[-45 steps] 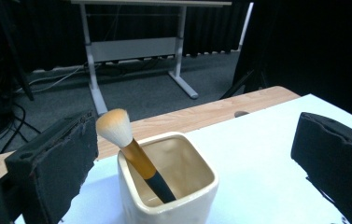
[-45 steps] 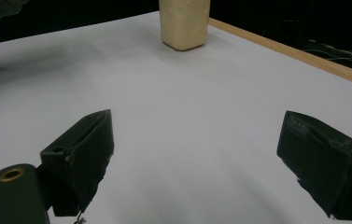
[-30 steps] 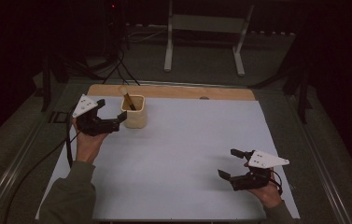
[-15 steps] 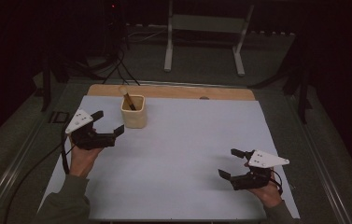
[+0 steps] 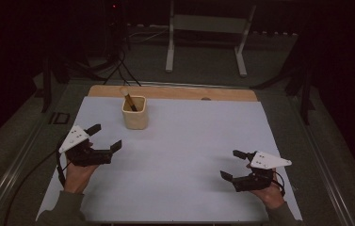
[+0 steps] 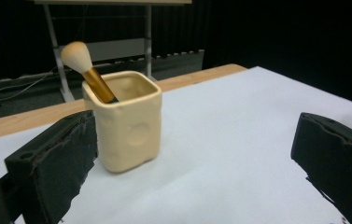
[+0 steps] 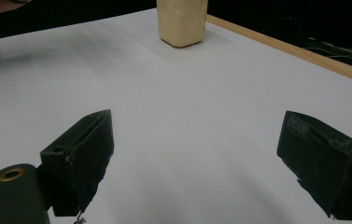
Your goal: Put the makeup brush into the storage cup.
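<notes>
Pulling back from the cup, my left gripper [image 5: 102, 138] now sits nearer me than a second ago, jaws spread wide and holding nothing. I judge that retreat as clearing space after the brush was set down, since the makeup brush [image 6: 86, 70] leans inside the cream square cup [image 5: 134, 112], bristles up, handle resting on the rim. My right gripper [image 5: 235, 164] hasn't shifted; it rests low near the front right of the white sheet [image 5: 189, 141], jaws equally wide and empty, well apart from the cup. That cup stands upright near the sheet's far left, just before the wooden table edge [image 5: 175, 92].
</notes>
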`<state>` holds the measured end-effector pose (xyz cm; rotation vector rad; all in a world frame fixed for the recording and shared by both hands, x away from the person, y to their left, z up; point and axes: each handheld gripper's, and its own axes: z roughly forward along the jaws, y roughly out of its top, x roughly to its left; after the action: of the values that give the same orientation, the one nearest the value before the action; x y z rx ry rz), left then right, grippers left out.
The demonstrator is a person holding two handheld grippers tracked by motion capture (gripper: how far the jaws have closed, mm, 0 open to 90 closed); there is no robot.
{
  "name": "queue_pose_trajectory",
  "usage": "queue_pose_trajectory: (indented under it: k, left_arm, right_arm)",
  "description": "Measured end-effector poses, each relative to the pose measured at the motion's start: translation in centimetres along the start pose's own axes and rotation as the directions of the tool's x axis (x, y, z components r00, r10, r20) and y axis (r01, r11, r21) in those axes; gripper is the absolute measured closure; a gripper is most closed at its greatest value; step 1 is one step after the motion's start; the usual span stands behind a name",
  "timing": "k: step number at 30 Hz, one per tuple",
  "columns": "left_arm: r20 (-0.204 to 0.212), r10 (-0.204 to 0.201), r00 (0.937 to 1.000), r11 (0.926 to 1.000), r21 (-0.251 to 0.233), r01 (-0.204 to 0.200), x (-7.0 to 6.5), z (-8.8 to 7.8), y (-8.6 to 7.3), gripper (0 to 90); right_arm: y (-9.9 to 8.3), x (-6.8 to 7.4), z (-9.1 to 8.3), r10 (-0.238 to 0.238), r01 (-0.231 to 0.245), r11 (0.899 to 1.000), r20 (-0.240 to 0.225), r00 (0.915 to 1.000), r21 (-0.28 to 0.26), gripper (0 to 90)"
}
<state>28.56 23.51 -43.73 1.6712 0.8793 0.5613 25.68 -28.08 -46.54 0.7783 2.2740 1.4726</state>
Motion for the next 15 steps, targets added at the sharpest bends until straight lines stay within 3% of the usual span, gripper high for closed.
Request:
queue_pose_trajectory:
  k: [15]
  left_arm:
    - [0.022,0.016,0.9996,0.9993,0.032,-0.017,-1.1,-1.5,-2.2,1.7]
  right_arm:
    - [0.0,-0.1,0.0,0.001,-0.001,1.000,0.000,1.0000,-0.002,10.6]
